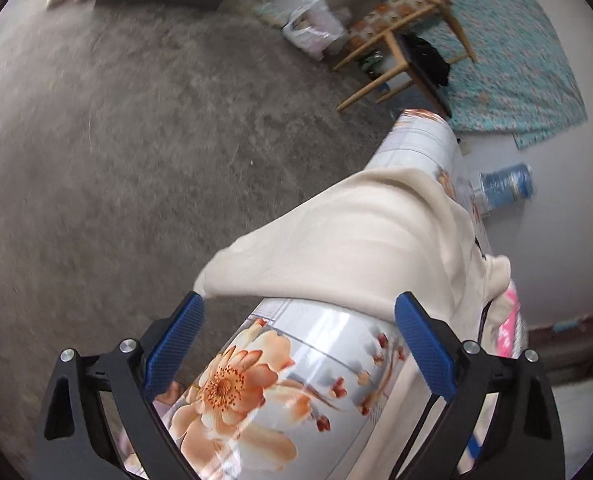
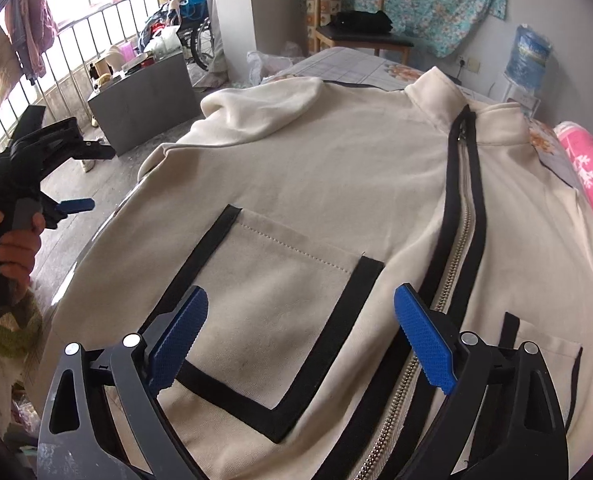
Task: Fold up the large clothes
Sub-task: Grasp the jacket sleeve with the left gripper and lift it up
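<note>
A cream zip-up jacket [image 2: 336, 176] with black trim, a metal zipper [image 2: 452, 248] and a black-edged front pocket [image 2: 272, 304] lies spread face up on a floral-covered table [image 2: 360, 66]. My right gripper [image 2: 300, 336] is open and empty, hovering just above the pocket. My left gripper [image 1: 298, 344] is open and empty at the table's edge, beside the jacket's sleeve [image 1: 336, 236], which drapes over the floral cover [image 1: 256, 392]. The left gripper also shows in the right wrist view [image 2: 76, 204], held in a hand off the table's left side.
A concrete floor [image 1: 136, 140] lies left of the table. A wooden chair [image 2: 360, 36] with a black item stands beyond it, next to a water bottle [image 2: 528, 56]. A grey box [image 2: 144, 100] and a metal railing [image 2: 76, 52] are at left. A pink cloth [image 2: 584, 168] lies at right.
</note>
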{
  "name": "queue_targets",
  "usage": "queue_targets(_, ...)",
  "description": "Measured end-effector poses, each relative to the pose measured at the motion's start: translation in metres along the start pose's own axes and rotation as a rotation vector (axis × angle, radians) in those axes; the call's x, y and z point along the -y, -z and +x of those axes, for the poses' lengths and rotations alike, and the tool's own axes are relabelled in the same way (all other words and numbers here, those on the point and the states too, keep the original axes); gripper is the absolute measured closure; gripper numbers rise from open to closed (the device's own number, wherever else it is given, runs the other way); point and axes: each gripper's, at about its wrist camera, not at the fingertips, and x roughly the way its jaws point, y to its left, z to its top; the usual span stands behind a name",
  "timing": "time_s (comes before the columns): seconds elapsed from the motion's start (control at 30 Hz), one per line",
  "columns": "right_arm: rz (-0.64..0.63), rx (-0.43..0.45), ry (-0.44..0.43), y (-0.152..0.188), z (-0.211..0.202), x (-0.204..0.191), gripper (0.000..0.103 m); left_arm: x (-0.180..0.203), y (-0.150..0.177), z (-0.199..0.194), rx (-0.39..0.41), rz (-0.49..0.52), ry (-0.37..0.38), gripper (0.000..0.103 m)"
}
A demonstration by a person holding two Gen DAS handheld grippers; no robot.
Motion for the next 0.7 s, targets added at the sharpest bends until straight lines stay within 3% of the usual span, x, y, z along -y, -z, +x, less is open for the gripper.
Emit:
queue_targets(0.2, -0.013, -0.031, 0.004, 0.004, 0.008, -0.002, 0.014, -0.065, -0.022, 0.073, -0.27, -0.402, 0.236, 0.012)
queue_targets(0.27, -0.016, -0.037, 0.01, 0.005, 0.009, -0.002, 0.014, -0.078, -0.022, 0.094, -0.325, -0.507, 0.29, 0.012)
queue_targets(0.4, -0.014, -0.05, 0.026, 0.005, 0.013, -0.002, 0.014, -0.08, -0.03, 0.124, -0.393, -0.532, 0.3, 0.013)
queue_targets(0.47, -0.009, -0.056, 0.034, 0.005, 0.016, 0.0, 0.014, -0.079, -0.036, 0.133, -0.411, -0.529, 0.282, 0.02)
queue_targets(0.57, -0.004, -0.062, 0.044, 0.003, 0.018, 0.001, 0.014, -0.084, -0.04, 0.14, -0.405, -0.558, 0.256, 0.05)
queue_targets(0.63, -0.002, -0.063, 0.052, 0.002, 0.019, 0.001, 0.014, -0.087, -0.046, 0.14, -0.379, -0.558, 0.234, 0.081)
queue_targets(0.7, 0.001, -0.062, 0.062, 0.002, 0.019, 0.002, 0.014, -0.084, -0.056, 0.134, -0.332, -0.51, 0.205, 0.096)
